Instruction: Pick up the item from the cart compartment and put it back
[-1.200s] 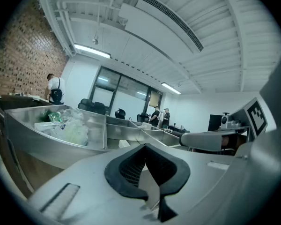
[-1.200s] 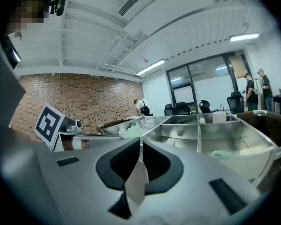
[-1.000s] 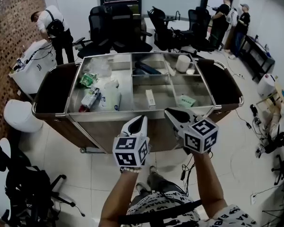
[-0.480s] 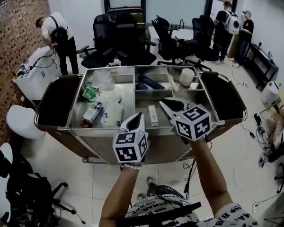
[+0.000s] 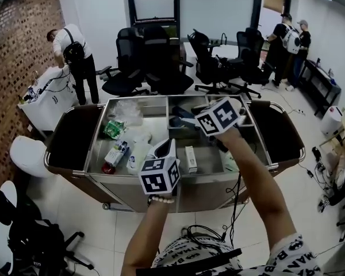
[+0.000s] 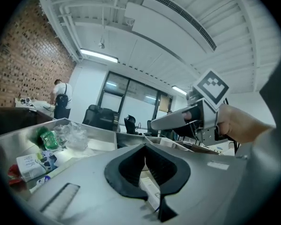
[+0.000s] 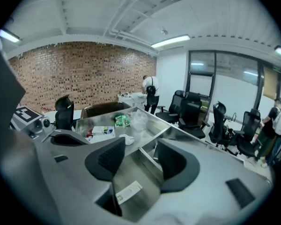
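Cart (image 5: 201,191): brushed stainless steel, split into rectangular compartments by thin dividers, at the centre of the head view.
Item: a small flat white carton (image 5: 190,158) is laid in the front middle compartment, untouched.
Right gripper (image 7: 140,156): held above the middle compartments; the ribbed dark fingers are being opened, with nothing between them.
Left gripper (image 6: 144,149): held at the near rim of the cart; its fingers are closed tip to tip and empty.
Left compartment: a crinkled clear bag (image 5: 125,111) and a green packet (image 5: 111,129).

Packets (image 5: 116,152) fill the left compartment of the steel cart (image 5: 118,186); a small flat box (image 5: 191,158) lies near-middle; office chairs (image 5: 155,62) stand behind.
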